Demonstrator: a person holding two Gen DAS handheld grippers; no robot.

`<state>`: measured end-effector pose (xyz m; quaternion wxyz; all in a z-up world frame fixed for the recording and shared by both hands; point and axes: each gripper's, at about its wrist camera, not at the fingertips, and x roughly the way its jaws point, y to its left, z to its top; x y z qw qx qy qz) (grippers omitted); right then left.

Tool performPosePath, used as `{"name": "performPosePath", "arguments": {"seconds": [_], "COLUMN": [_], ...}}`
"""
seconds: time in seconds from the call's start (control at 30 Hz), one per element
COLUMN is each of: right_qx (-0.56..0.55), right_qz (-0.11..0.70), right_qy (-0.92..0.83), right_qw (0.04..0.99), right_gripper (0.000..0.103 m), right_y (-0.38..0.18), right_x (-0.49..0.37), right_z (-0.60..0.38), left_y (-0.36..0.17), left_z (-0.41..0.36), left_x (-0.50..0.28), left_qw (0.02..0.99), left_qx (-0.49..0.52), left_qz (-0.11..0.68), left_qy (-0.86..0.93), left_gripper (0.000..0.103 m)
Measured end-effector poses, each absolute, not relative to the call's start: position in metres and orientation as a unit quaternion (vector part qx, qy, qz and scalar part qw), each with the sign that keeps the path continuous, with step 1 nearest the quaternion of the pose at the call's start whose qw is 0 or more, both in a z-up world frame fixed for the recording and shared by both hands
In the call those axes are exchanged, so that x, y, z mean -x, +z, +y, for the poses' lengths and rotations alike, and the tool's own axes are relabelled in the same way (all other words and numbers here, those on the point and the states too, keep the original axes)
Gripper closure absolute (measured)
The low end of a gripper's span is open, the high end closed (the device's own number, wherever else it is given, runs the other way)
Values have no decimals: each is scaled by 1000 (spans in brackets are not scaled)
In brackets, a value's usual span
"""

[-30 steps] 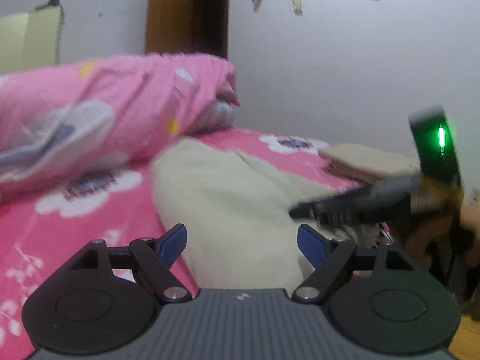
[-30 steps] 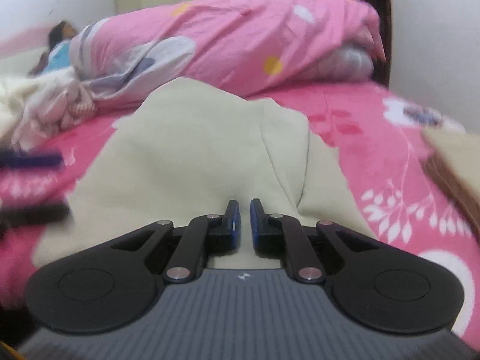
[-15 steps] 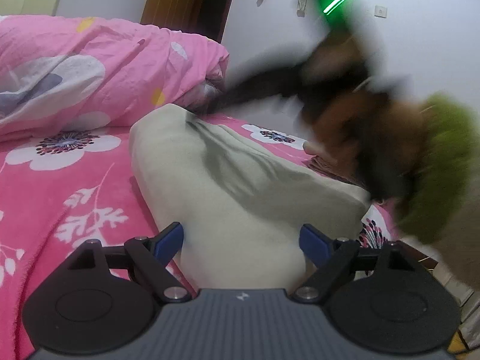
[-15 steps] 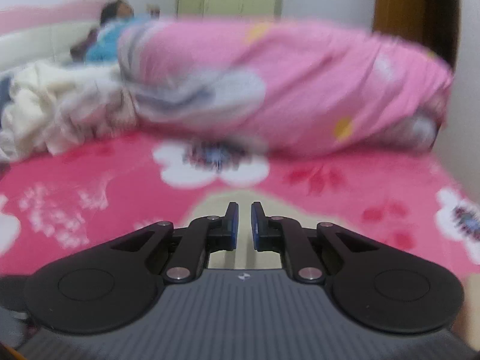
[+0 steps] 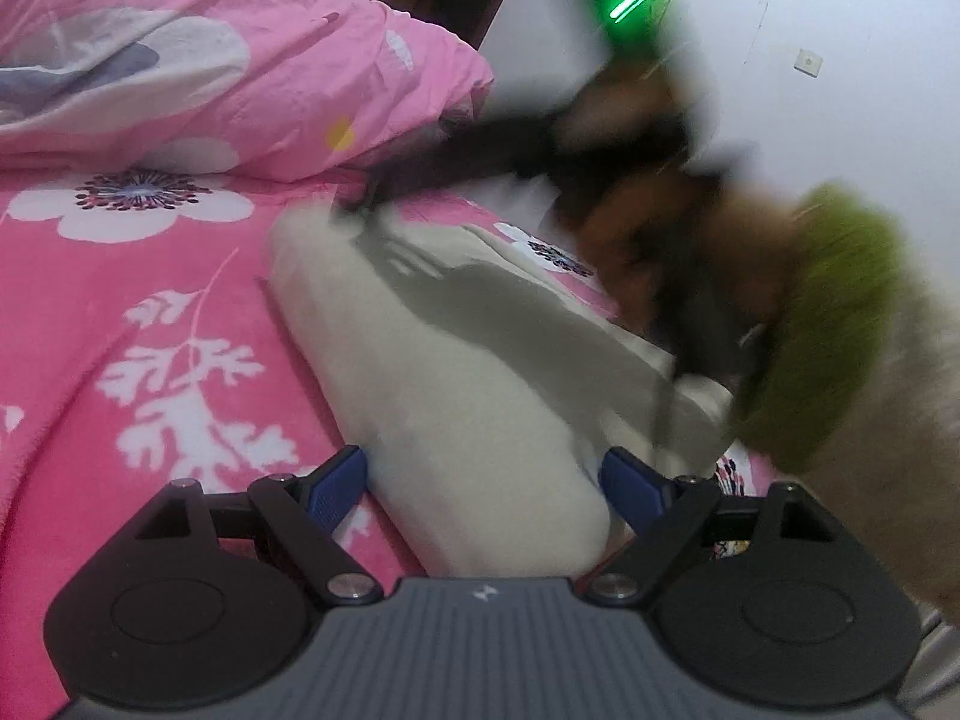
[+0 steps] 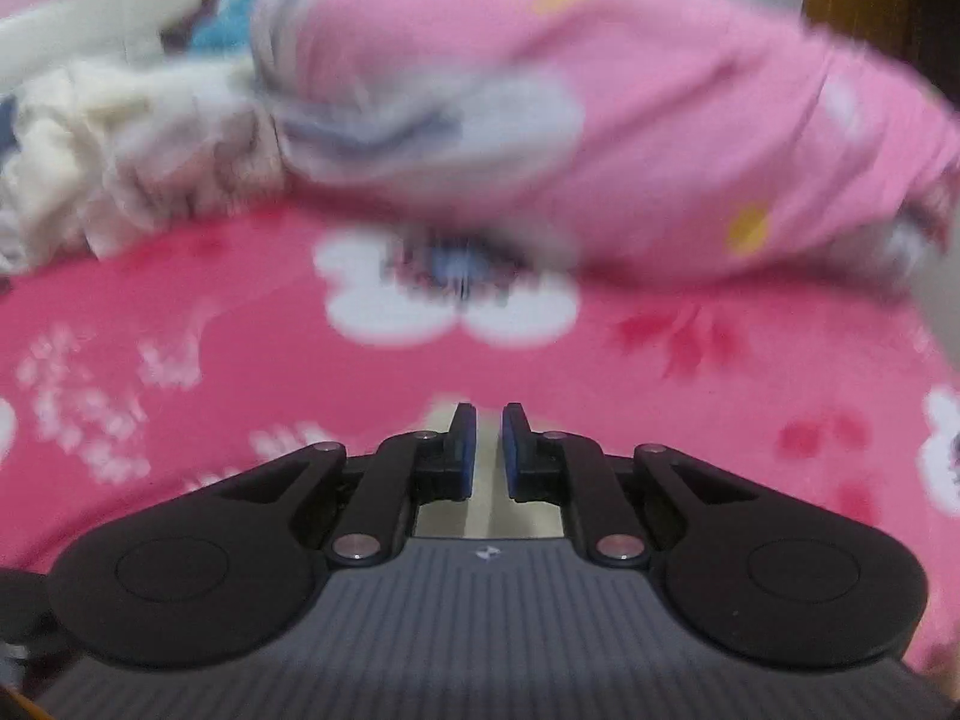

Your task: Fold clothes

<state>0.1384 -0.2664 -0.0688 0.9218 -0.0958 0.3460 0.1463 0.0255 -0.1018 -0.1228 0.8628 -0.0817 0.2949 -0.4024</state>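
Left wrist view: low, close over the cream garment [image 5: 456,396], facing along it toward the pink duvet [image 5: 228,66].
Right wrist view: at the garment's far end — facing the duvet [image 6: 630,120].
Shared: duvet, flowered sheet [image 5: 120,312].

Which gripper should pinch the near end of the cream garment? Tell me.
Left. The left gripper is open, straddling the cream garment's near end. The right gripper is shut at the far end.

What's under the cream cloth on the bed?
The cream garment lies on the pink flowered bedsheet, which shows all around it. Whatever is directly beneath the folded cloth is covered and cannot be seen.
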Motion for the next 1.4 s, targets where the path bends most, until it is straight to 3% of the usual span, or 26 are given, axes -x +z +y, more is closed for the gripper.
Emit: {"name": "performPosePath", "arguments": {"seconds": [0.1, 0.23, 0.4, 0.5, 0.7, 1.0, 1.13, 1.2, 1.4], "right_qx": [55, 76, 53, 82, 84, 84, 82, 67, 33], "right_qz": [382, 370, 293, 345, 341, 291, 350, 341, 322], "right_qy": [129, 126, 193, 201, 182, 105, 55, 51, 23], "right_qw": [913, 917, 935, 913, 918, 947, 932, 936, 946], "right_gripper": [100, 99, 98, 99, 99, 98, 99, 100, 99], "right_y": [-107, -89, -46, -76, -101, -33, -83, -106, -65], "right_x": [-156, -145, -123, -140, -147, -101, -116, -118, -100], "right_z": [-280, -277, -270, -257, -248, -297, -332, -342, -349], "left_y": [-125, -125, -125, -125, -125, -126, -126, -125, -118], "left_z": [-99, -99, -99, -99, -98, -98, -100, -101, -92], "left_x": [-29, -28, -28, -28, -28, -27, -28, -28, -19], "left_qw": [859, 859, 857, 859, 859, 858, 859, 860, 868], "left_qx": [93, 92, 96, 95, 100, 98, 93, 89, 98], "left_qz": [301, 302, 306, 306, 307, 306, 305, 303, 289], "left_qy": [-403, -404, -403, -399, -398, -400, -401, -401, -392], "left_gripper": [19, 19, 19, 21, 21, 21, 21, 21, 26]}}
